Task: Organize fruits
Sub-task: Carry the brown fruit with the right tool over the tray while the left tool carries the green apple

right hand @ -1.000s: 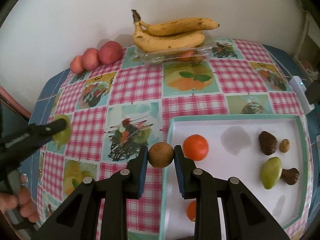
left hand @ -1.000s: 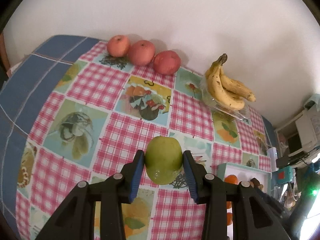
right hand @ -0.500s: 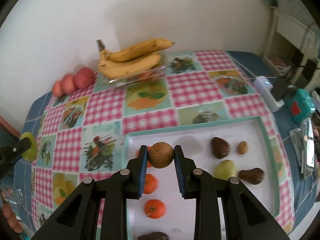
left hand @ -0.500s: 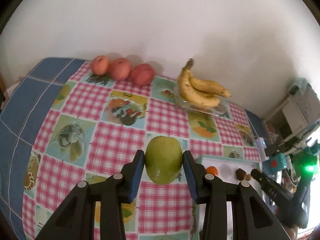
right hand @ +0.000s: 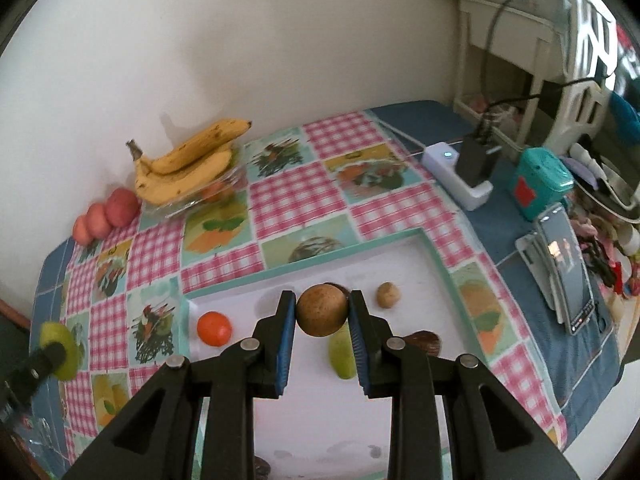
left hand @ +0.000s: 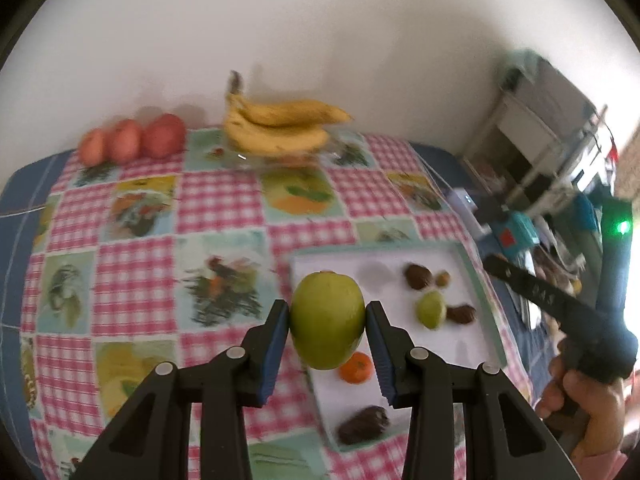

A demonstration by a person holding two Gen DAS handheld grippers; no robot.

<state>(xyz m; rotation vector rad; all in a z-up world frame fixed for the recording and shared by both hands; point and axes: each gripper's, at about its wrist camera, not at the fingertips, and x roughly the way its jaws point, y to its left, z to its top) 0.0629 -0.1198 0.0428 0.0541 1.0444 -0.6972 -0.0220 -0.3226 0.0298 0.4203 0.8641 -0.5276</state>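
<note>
My left gripper (left hand: 327, 326) is shut on a green apple (left hand: 327, 320) and holds it above the left edge of the white tray (left hand: 472, 276). My right gripper (right hand: 322, 316) is shut on a round brown fruit (right hand: 321, 309) above the tray (right hand: 436, 248). The tray holds an orange (right hand: 214, 328), a green fruit (right hand: 342, 354), a small brown fruit (right hand: 388, 294) and dark brown fruits (left hand: 418, 277). The left gripper and its apple (right hand: 60, 350) show at the far left of the right wrist view.
Bananas (right hand: 188, 168) lie on a clear container at the wall, with three red apples (right hand: 106, 216) to their left. A white charger (right hand: 456, 178), a teal box (right hand: 538, 184) and a phone (right hand: 568, 272) stand right of the tray, on the blue cloth.
Both grippers have swung to the right while keeping their fruit. The left one now holds the apple over the tray's left edge; the right one has moved farther over the tray.
</note>
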